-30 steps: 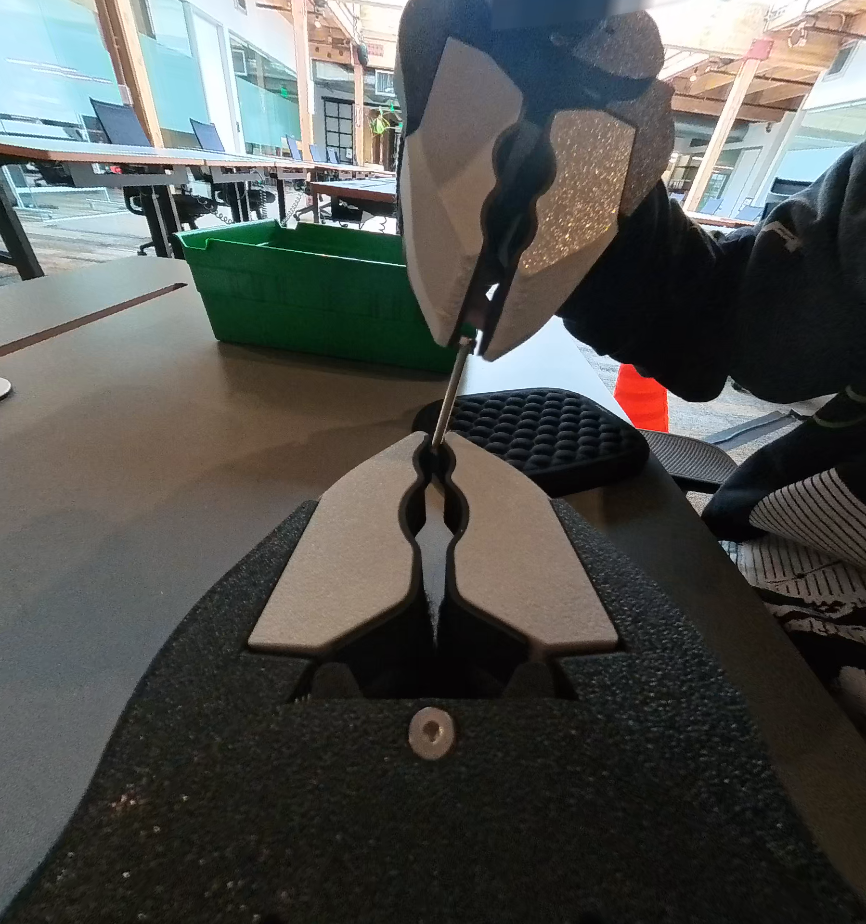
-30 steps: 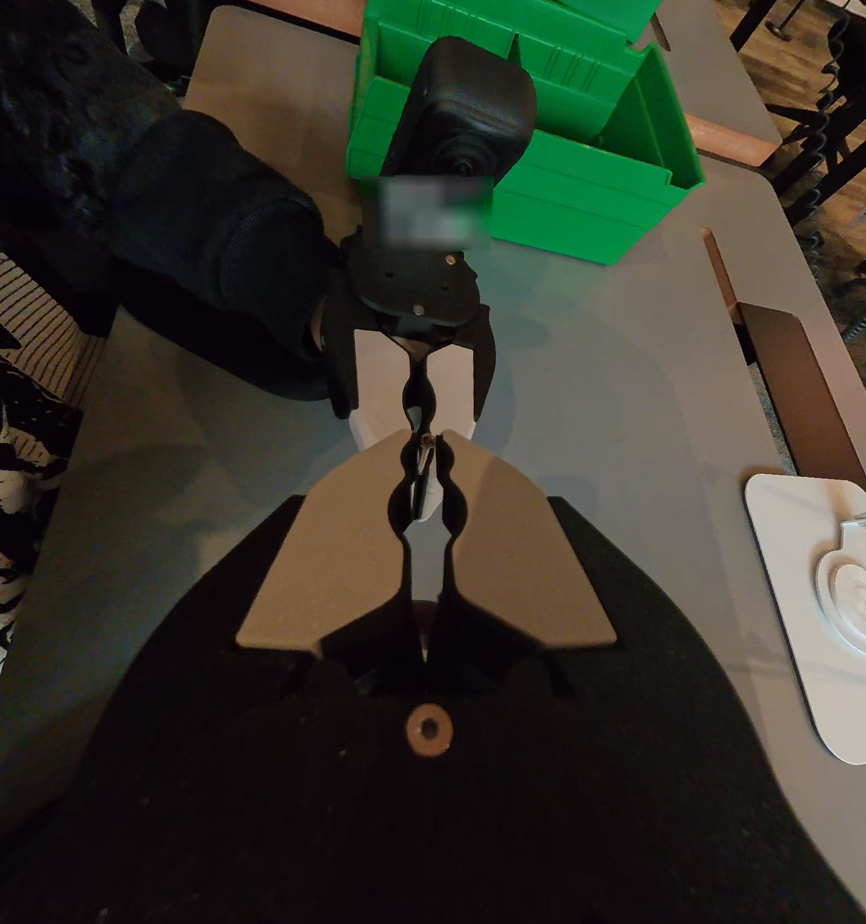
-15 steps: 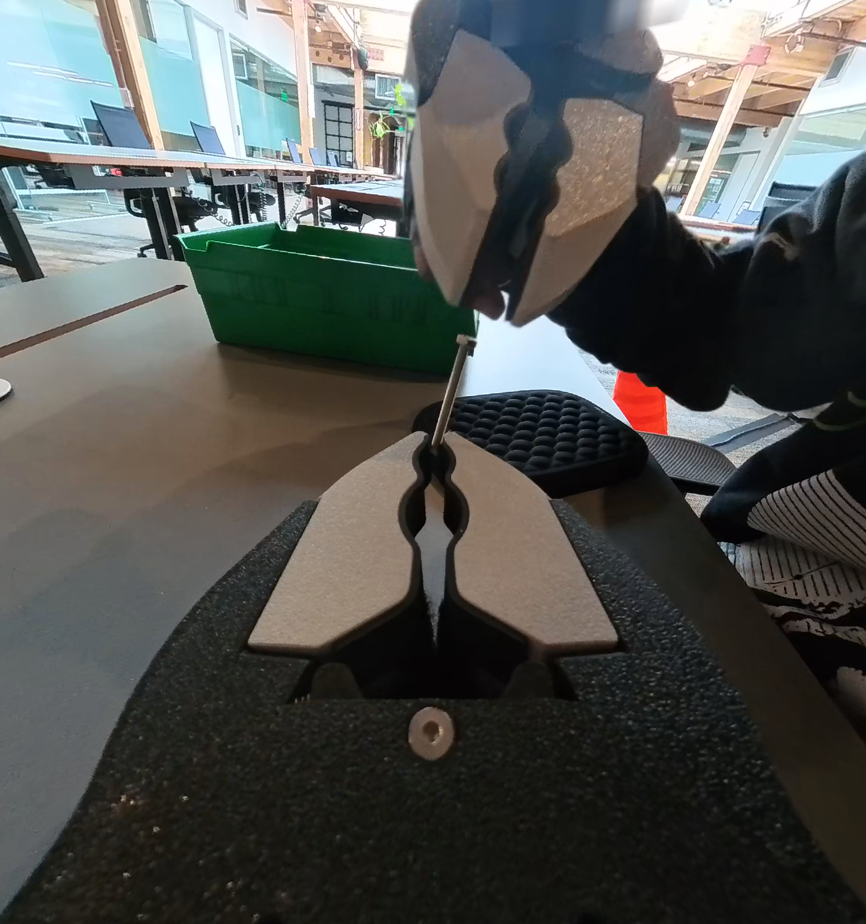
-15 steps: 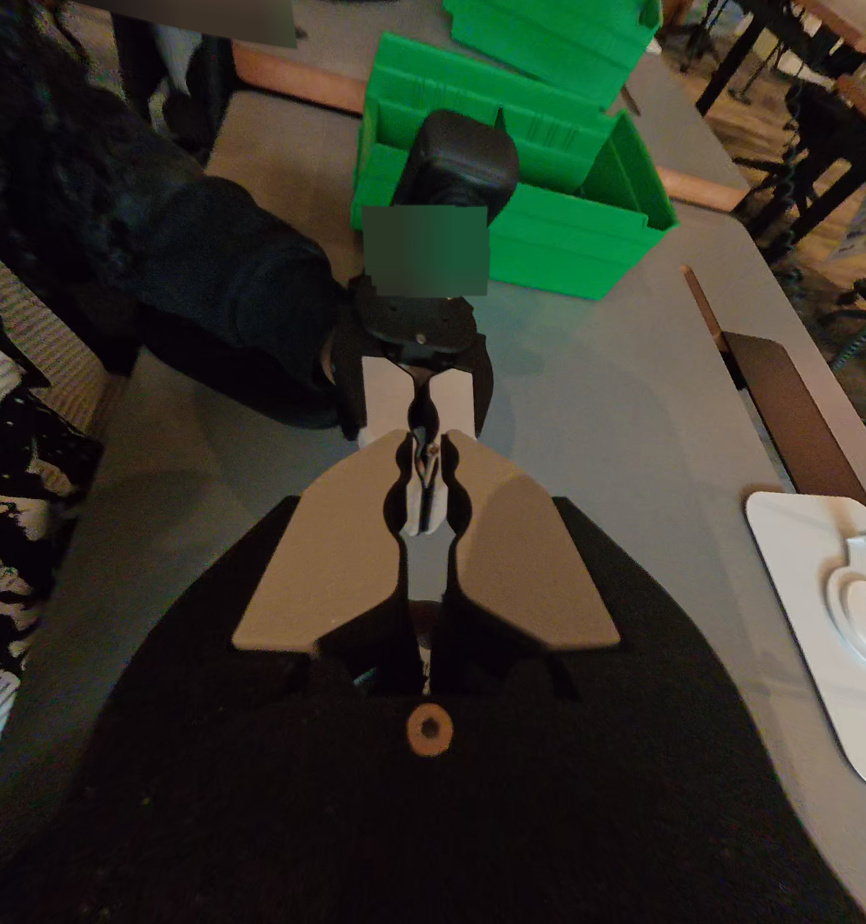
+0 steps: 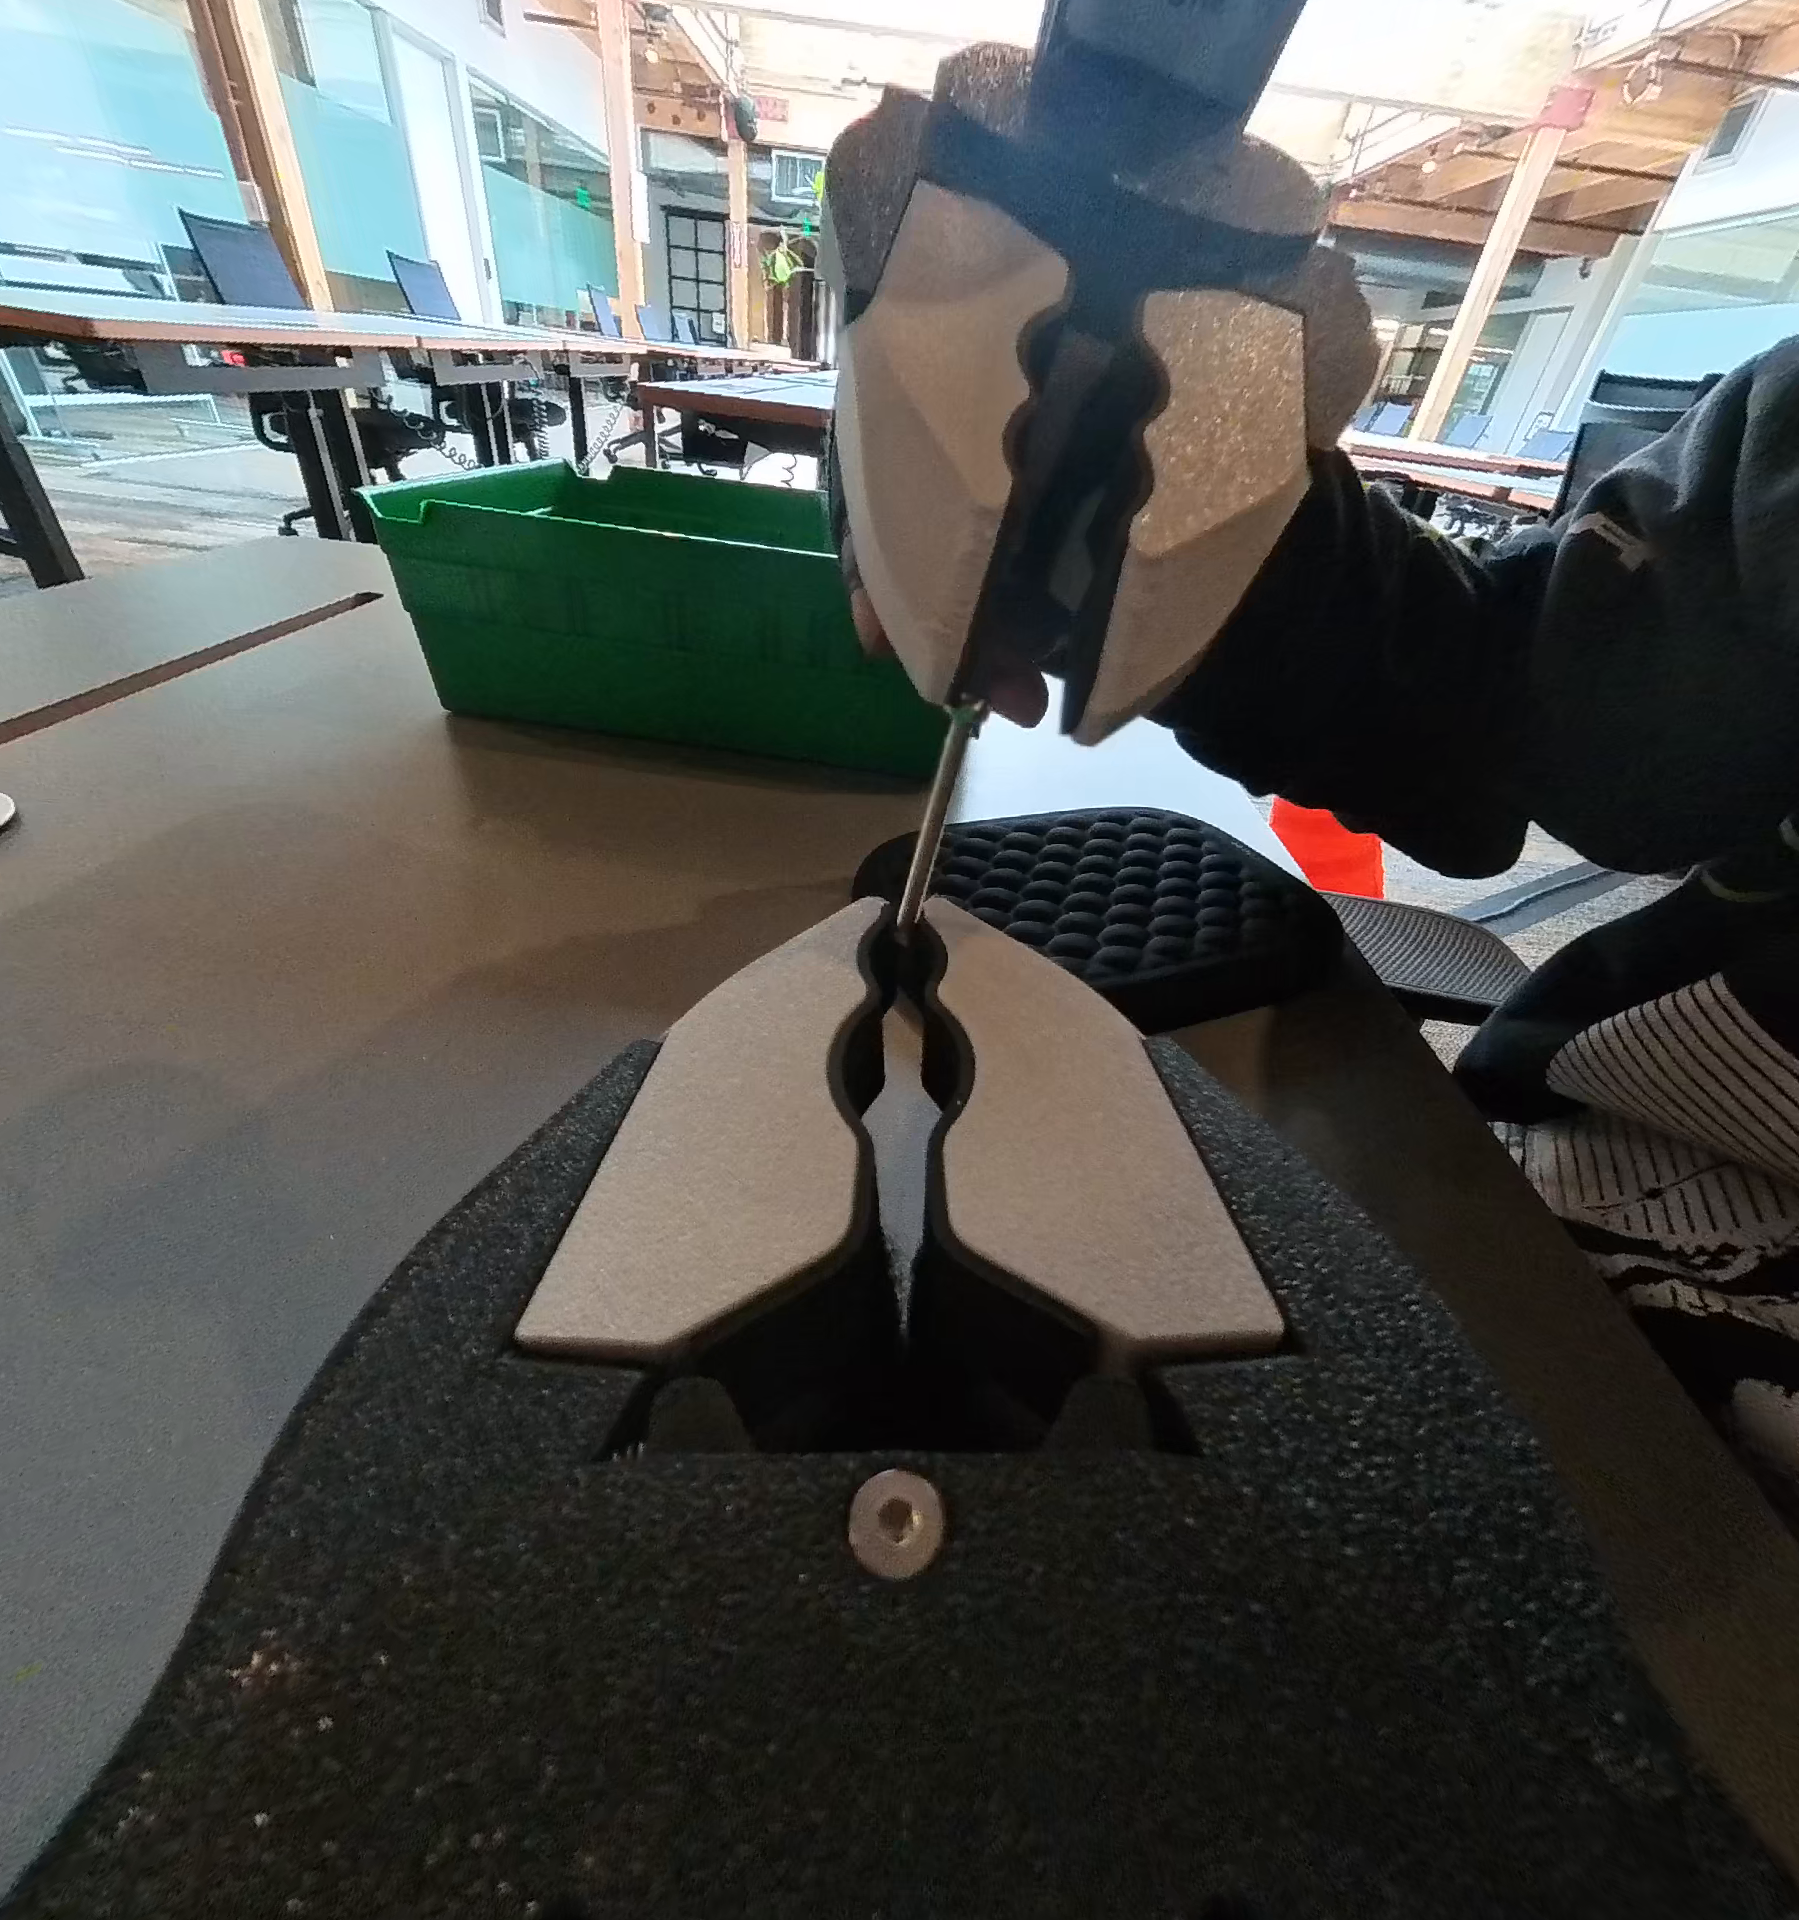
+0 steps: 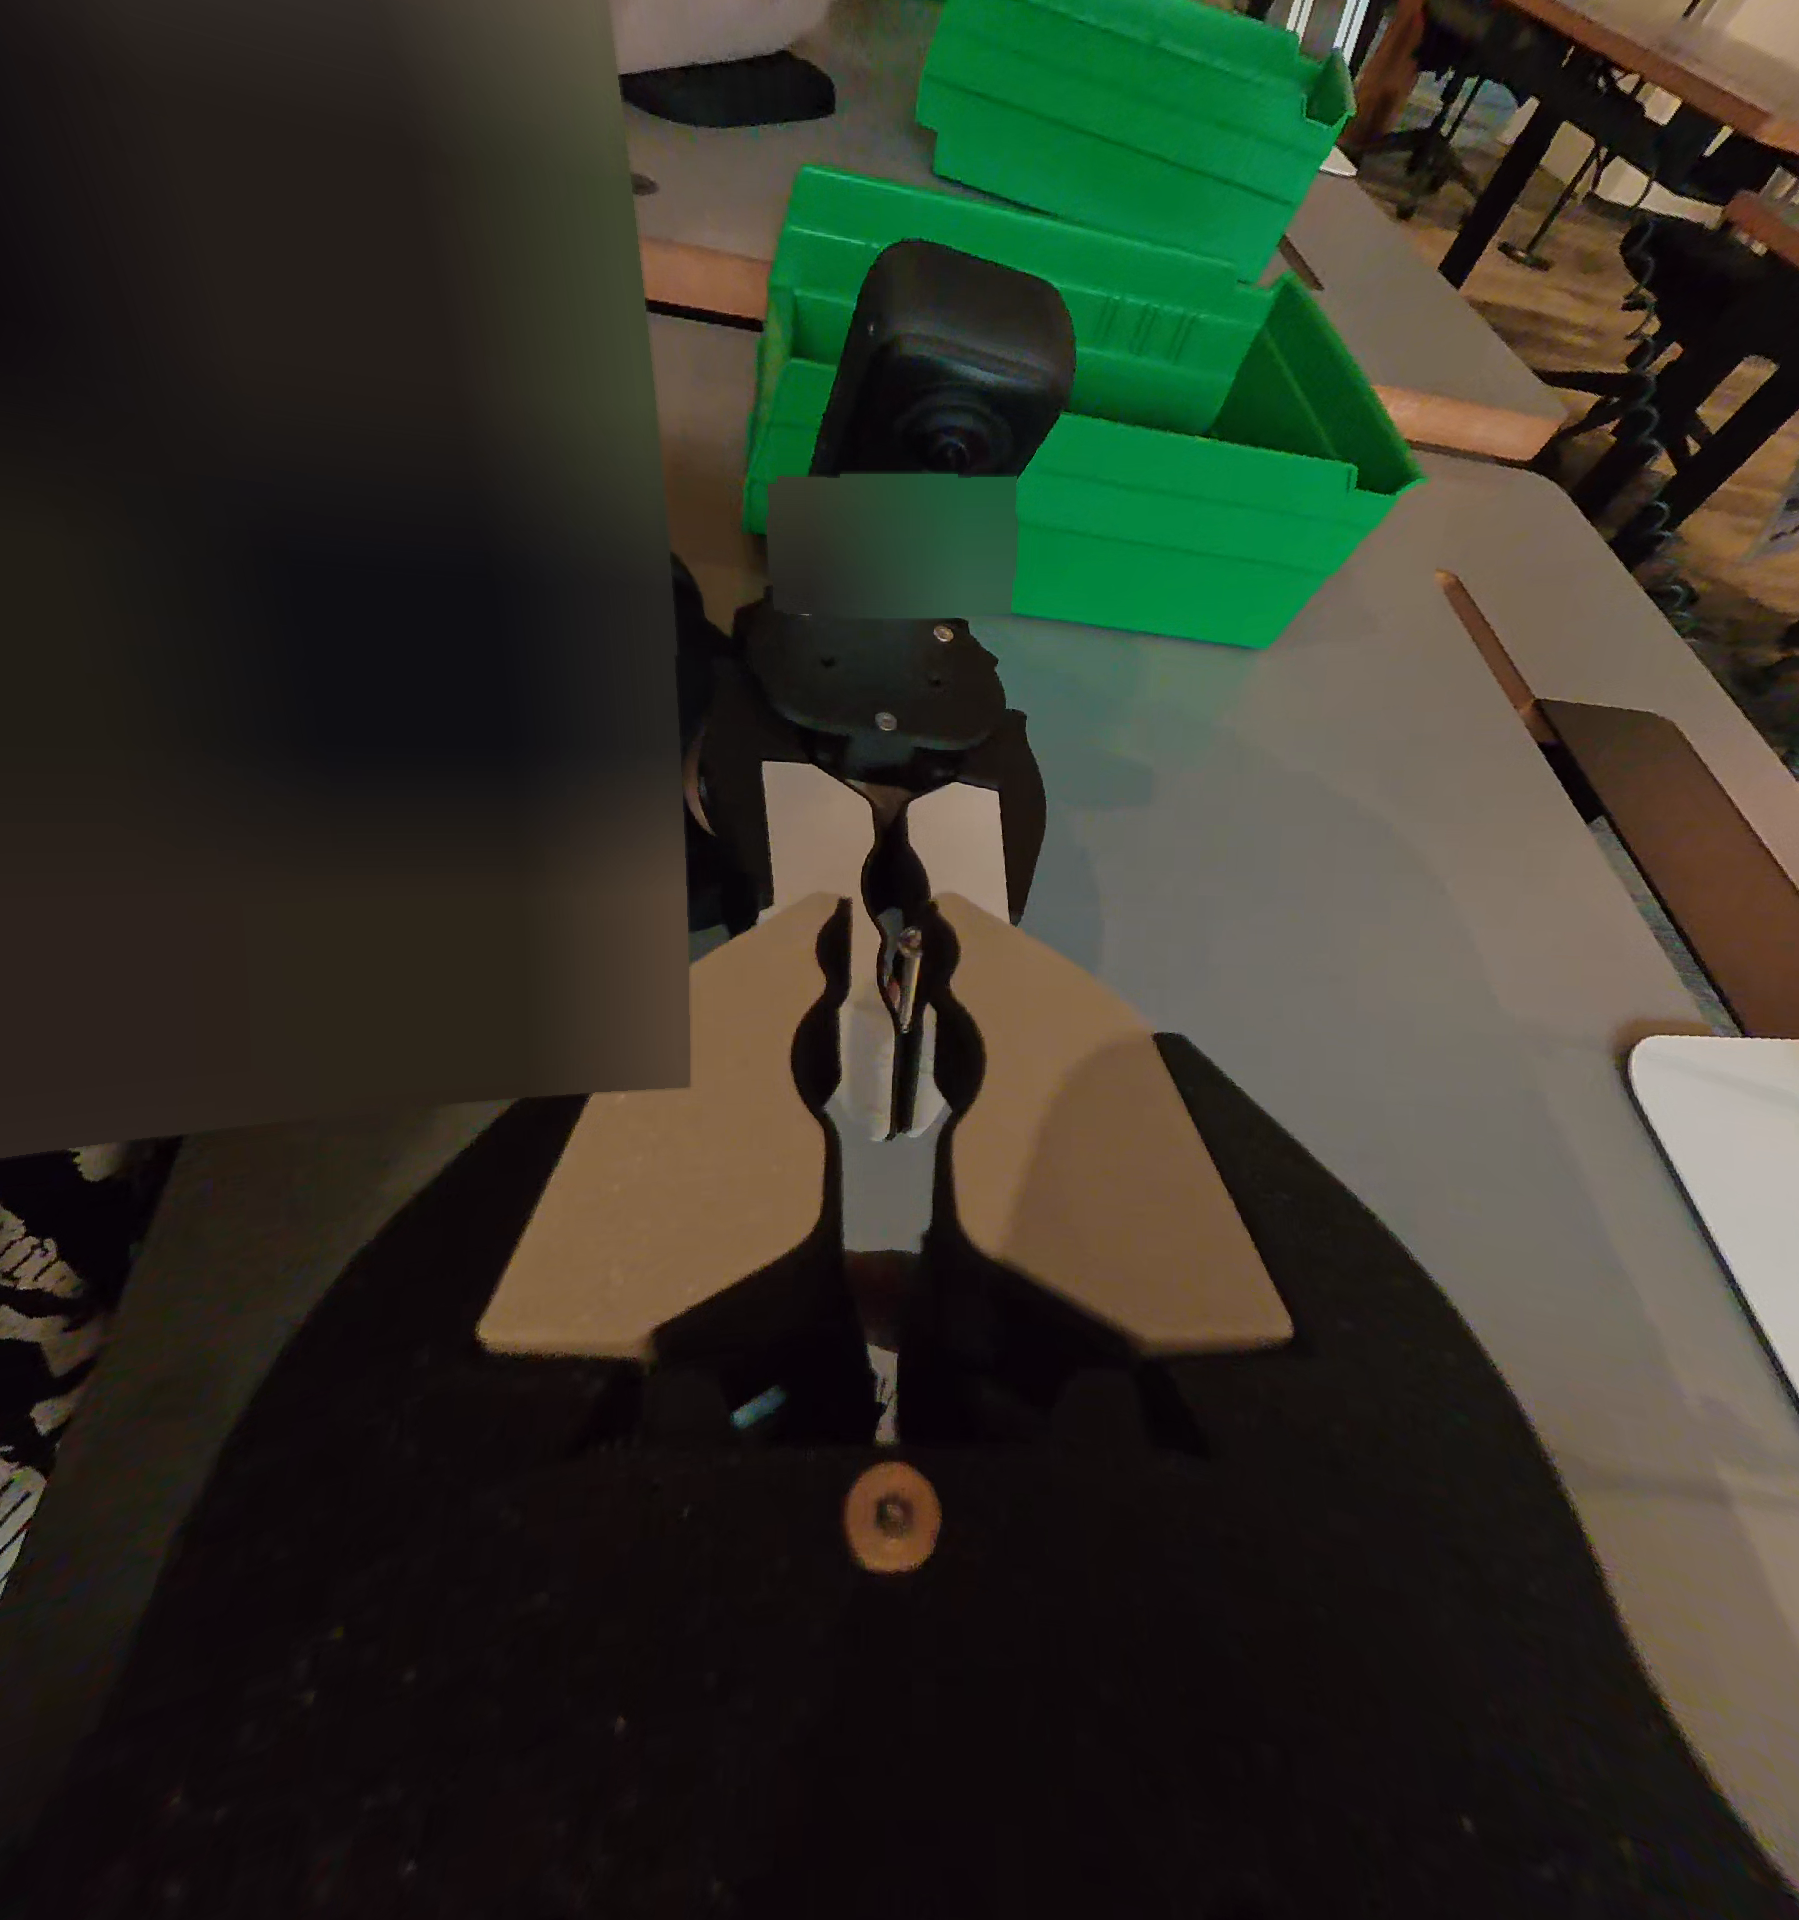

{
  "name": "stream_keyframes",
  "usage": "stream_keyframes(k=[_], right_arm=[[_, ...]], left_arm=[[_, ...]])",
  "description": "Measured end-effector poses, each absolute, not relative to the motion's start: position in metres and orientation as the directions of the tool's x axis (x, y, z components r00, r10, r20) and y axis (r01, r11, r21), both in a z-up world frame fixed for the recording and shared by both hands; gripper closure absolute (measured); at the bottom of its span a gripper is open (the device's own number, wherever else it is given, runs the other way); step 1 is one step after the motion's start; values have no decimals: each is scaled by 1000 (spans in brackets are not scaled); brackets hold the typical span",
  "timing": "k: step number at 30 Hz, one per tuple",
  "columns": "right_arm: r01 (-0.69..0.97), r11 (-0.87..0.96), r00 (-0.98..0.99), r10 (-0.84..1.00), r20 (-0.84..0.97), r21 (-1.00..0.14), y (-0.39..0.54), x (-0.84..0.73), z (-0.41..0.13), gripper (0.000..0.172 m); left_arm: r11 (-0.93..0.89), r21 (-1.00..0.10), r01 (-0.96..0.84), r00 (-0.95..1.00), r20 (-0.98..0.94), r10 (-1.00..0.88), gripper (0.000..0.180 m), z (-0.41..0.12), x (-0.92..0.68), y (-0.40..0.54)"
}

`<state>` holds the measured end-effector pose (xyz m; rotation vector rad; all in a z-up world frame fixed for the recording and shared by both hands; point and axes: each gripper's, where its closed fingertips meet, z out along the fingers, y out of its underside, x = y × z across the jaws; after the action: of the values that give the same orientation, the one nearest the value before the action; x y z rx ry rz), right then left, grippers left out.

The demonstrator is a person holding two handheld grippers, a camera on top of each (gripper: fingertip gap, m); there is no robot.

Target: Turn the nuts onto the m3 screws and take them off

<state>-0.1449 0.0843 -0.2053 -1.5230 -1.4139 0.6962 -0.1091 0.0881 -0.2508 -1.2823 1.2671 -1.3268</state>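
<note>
My left gripper [image 5: 900, 920] is shut on the lower end of a long thin metal screw [image 5: 931, 821], which stands up from its fingertips over the dark table [image 5: 251, 935]. A small nut [image 5: 968, 712] sits at the screw's top end. My right gripper [image 5: 1020, 717] hangs over it with its jaws apart, and the nut lies beside one finger [image 5: 926, 623]. In the right wrist view my right gripper [image 6: 890, 914] is open, with the screw [image 6: 907, 982] in the gap between its fingers and not pressed by them. The left gripper [image 6: 900, 1039] shows below, holding the screw.
A green bin [image 5: 614, 613] stands behind the grippers, with a second green bin [image 6: 1113, 114] farther back. A black bumpy mat [image 5: 1113, 904] lies near the table's right edge. A white pad [image 6: 1757, 1195] lies at the right. A person's dark sleeve [image 5: 1601, 623] reaches in. The tips of one gripper are about 6 cm away from the tips of the other.
My right gripper has let go of the screw's top, opened wider, risen a little and come back down around the nut end. My left gripper has kept still, shut on the screw.
</note>
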Motion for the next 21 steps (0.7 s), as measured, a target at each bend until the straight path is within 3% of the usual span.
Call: stream_keyframes(k=[21], right_arm=[[498,144,220,933,286,-855,91,-142,-207,167]], left_arm=[[-104,-993,-54,-84,108,-991,180,-250,-109,88]])
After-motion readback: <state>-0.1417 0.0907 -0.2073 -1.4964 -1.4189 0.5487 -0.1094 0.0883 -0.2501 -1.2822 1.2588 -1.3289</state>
